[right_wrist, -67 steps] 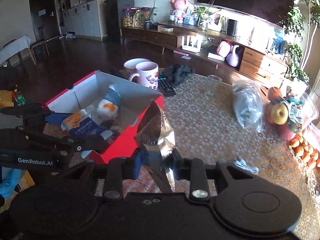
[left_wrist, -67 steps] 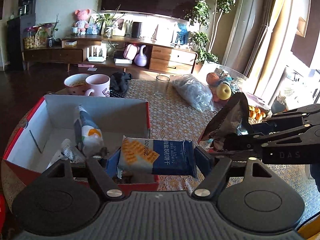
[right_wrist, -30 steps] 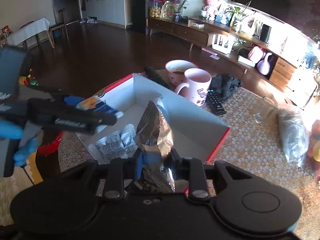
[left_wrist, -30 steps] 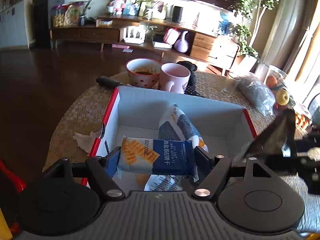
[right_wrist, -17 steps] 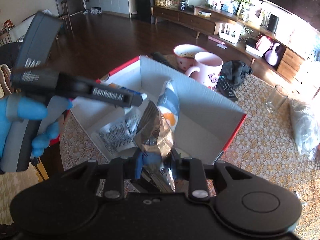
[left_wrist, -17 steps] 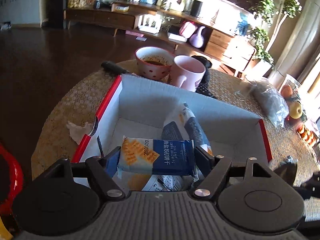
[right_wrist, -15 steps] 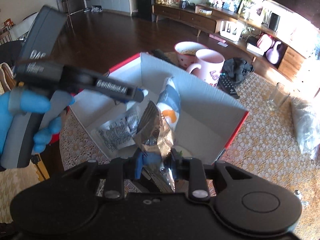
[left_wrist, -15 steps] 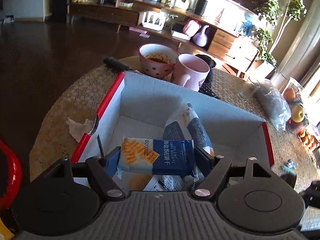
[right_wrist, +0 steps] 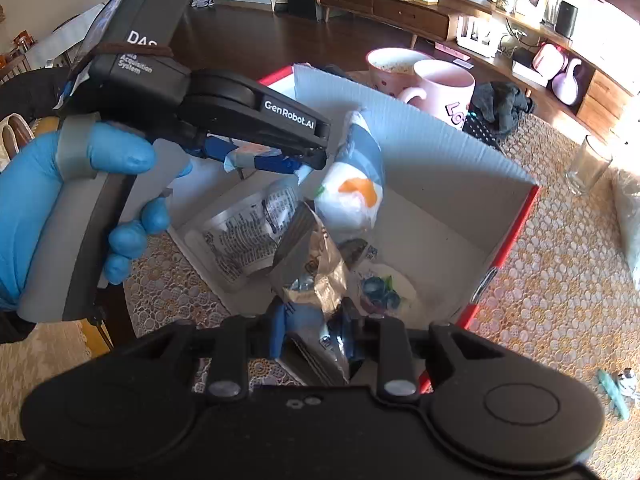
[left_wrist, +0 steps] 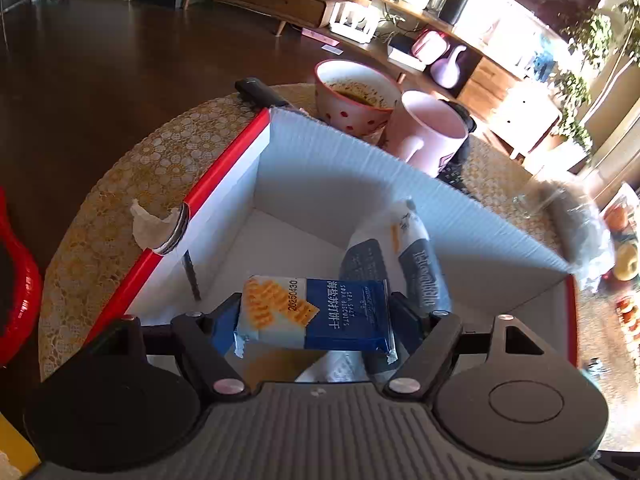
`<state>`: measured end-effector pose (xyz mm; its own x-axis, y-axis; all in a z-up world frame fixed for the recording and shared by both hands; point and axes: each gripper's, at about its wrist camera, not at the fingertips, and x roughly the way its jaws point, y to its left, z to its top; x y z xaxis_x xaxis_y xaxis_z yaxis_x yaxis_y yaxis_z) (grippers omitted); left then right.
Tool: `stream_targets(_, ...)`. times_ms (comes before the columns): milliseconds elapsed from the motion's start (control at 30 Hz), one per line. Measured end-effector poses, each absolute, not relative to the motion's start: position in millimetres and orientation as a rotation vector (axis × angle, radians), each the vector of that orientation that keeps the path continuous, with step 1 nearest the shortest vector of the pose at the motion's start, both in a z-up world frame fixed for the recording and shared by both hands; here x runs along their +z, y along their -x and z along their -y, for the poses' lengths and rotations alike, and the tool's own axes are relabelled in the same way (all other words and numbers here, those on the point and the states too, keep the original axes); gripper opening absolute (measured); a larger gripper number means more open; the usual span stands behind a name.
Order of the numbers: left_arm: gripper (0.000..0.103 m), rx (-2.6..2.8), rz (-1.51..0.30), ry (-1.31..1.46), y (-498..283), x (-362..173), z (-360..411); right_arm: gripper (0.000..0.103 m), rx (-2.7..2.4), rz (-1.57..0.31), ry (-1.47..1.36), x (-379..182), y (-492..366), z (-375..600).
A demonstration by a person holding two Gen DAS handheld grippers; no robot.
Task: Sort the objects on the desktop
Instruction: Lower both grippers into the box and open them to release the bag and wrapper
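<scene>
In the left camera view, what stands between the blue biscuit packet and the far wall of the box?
In the left wrist view, an upright white-and-blue snack bag stands between the biscuit packet and the box's far wall.

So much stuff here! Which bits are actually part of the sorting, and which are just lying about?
Part of the job:
left gripper holding biscuit packet
right gripper holding foil snack bag
red-edged box

Just lying about:
spotted bowl
pink mug
drinking glass
crumpled tissue

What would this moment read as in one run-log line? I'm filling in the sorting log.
left hand-held gripper: shut on biscuit packet | right hand-held gripper: shut on foil wrapper | both over red box | release: pending
</scene>
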<state>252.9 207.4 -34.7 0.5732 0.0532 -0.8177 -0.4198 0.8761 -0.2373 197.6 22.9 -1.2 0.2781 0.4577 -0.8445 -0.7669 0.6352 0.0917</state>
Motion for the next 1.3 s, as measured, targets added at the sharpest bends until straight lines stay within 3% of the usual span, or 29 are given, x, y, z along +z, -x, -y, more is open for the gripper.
stream_targets(267,0.077,0.28,-0.945,0.425,-258.1,-41.2,-207.7,0.028,0.848,-1.009,0.312,-10.0,-204.6,-19.2)
stream_targets(467,0.078,0.274,-0.983,0.444,-258.7,-45.4,-211.1,0.034,0.834,-1.009,0.3,-10.4,-204.9,-14.9)
stream_targets(567,0.08,0.277,-0.989,0.458,-257.0,-45.7,-211.6,0.054,0.834,-1.002,0.293,-7.3,-203.8,-11.3)
stream_targets(600,0.08,0.276,-0.989,0.462,-256.3,-45.4,-211.8,0.055,0.832,-0.993,0.29,-5.7,-203.1,-10.1)
stream_targets(1067,0.086,0.272,-0.961,0.456,-239.0,-23.6,-204.8,0.062,0.836,-0.935,0.249,21.0,-185.7,10.8)
stream_targets(1300,0.099,0.248,-0.948,0.415,-237.9,-14.9,-199.6,0.063,0.837,-0.906,0.231,32.6,-174.3,22.7)
